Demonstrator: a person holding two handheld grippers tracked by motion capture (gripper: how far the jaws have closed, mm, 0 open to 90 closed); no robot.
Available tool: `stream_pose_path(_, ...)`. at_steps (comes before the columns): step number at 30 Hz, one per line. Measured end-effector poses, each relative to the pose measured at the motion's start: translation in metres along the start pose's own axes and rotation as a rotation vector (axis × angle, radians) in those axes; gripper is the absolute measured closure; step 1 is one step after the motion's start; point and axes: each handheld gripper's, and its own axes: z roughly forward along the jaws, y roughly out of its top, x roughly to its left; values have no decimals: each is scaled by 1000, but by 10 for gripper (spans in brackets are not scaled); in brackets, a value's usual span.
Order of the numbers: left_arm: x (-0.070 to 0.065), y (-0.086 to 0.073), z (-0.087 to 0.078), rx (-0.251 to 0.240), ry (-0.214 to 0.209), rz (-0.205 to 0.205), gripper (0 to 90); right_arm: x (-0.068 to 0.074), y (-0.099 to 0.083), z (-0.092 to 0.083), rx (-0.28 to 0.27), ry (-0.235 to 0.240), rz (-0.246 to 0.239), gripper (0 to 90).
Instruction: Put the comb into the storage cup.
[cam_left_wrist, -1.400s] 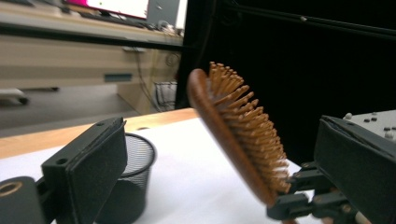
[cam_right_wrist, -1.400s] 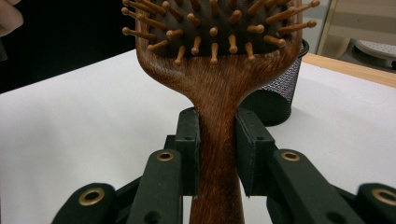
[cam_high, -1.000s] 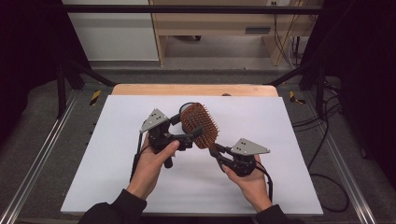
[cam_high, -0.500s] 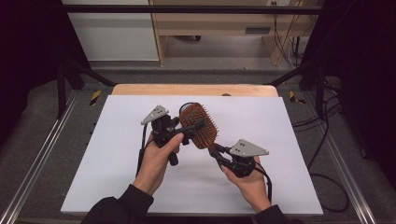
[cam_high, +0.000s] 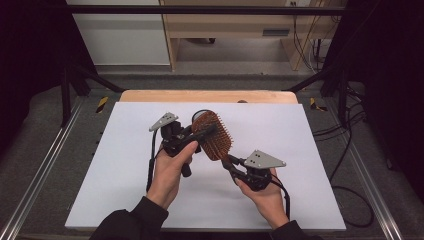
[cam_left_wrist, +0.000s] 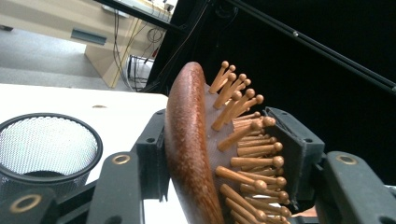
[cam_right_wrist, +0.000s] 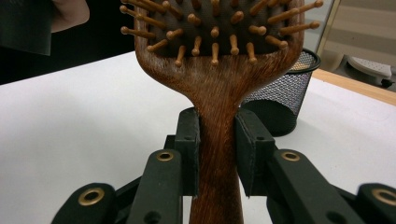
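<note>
From the high view, the person holds a wooden brush (cam_high: 214, 136) above the white table (cam_high: 300, 150), between both grippers. The right gripper (cam_high: 231, 164) has its handle; the left gripper (cam_high: 204, 134) reaches across the head, likely to take the brush over or steady it.

In the left gripper view, its jaws have just been closing and now pinch the brush (cam_left_wrist: 205, 154) head, one pad on the wooden back, the other against the bristles. A mesh cup (cam_left_wrist: 44, 149) stands just behind.

In the right gripper view, the pads clamp the brush (cam_right_wrist: 217, 121) handle just below the head, keeping it upright; the cup (cam_right_wrist: 280, 100) sits beyond, perhaps its destination.
</note>
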Motion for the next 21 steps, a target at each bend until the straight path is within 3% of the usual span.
stream_pose_path(18,-12,4,1,-10,-4,-5,514,-2,-1,1,-15,34,43,718)
stream_pose_path(21,-13,5,3,0,14,38,514,-4,-1,0,-8,36,56,580)
